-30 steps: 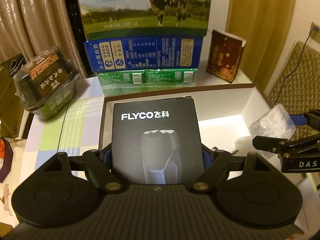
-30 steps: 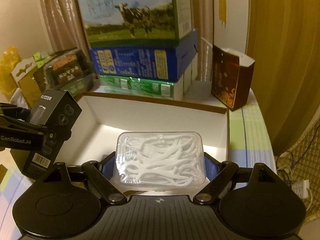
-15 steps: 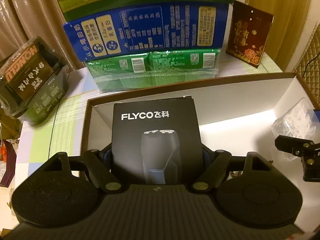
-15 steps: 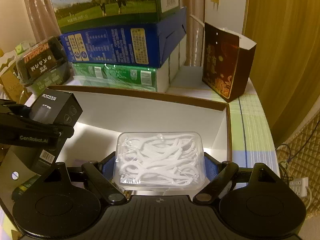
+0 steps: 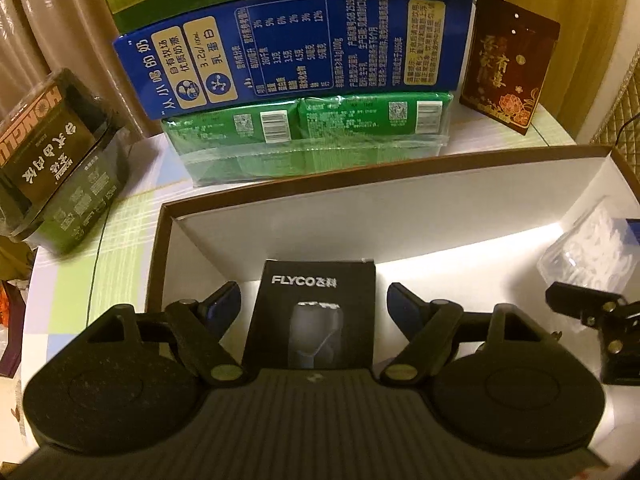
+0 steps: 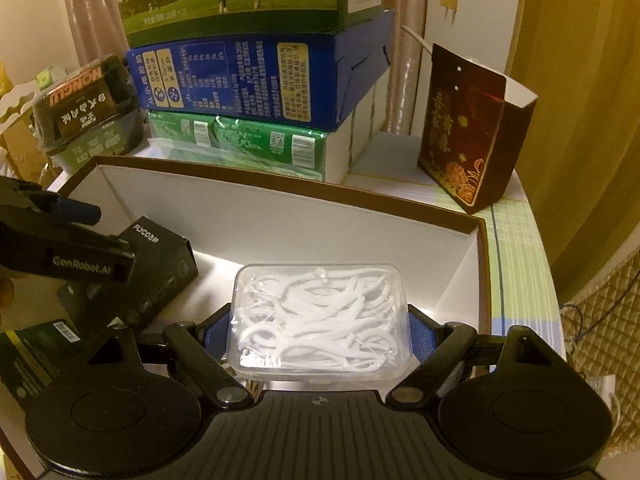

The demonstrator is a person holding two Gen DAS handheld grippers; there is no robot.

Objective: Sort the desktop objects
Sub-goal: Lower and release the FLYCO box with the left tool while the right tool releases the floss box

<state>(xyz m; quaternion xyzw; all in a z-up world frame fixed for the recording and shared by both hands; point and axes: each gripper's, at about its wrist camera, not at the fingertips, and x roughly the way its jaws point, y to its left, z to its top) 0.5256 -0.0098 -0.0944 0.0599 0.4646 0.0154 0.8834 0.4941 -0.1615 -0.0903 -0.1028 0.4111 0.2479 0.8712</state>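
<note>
Left gripper [image 5: 314, 306], jaws spread clear of the black FLYCO box [image 5: 314, 318] lying near the tray's [image 5: 400, 200] left wall. Right gripper [image 6: 320, 330] clamps the floss-pick case [image 6: 318, 322] toward the right wall.

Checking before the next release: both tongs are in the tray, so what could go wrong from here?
1. The left tongs stand open around the FLYCO box in the white tray; a crooked pull-back could clip and shift it.
2. The right tongs are shut on the clear floss-pick box; its smooth plastic may slip.
3. Both tongs sit close together and might collide.
</note>
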